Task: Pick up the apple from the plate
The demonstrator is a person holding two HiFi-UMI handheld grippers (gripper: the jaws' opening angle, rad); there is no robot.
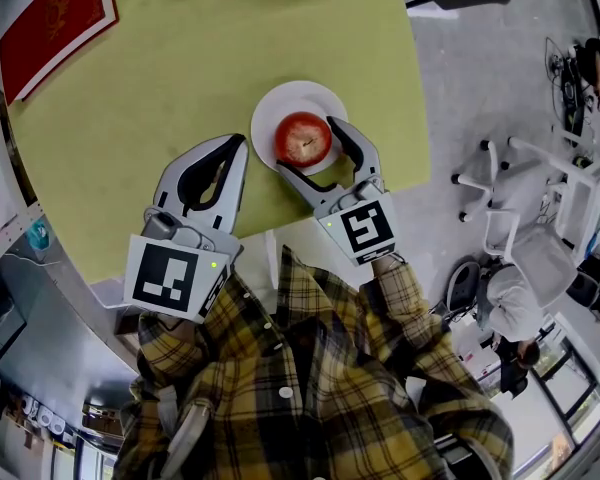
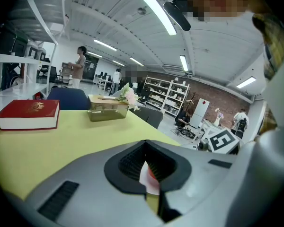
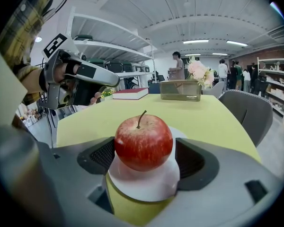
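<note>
One apple [image 3: 143, 142] sits upright, stem up, in the middle of the white plate [image 3: 146, 186], and the plate lies near the front edge of the yellow-green table [image 1: 160, 88]. My right claw [image 3: 144, 157] is wide, with the apple squarely between its jaws at about the fruit's widest part. The ribbed pad [image 3: 100, 156] on one side looks to be touching or just beside the skin; on the other side I see a narrow gap. I judge this to be the moment just ahead of the grasp: I am lined up, but not yet closed or lifting.

The next move calls for an even squeeze so both pads meet the apple without nudging it across the plate. After that comes a straight lift, so the plate is not dragged along.

My left claw [image 1: 238, 146] hangs beside the plate over the table, its jaws together and holding nothing.
</note>
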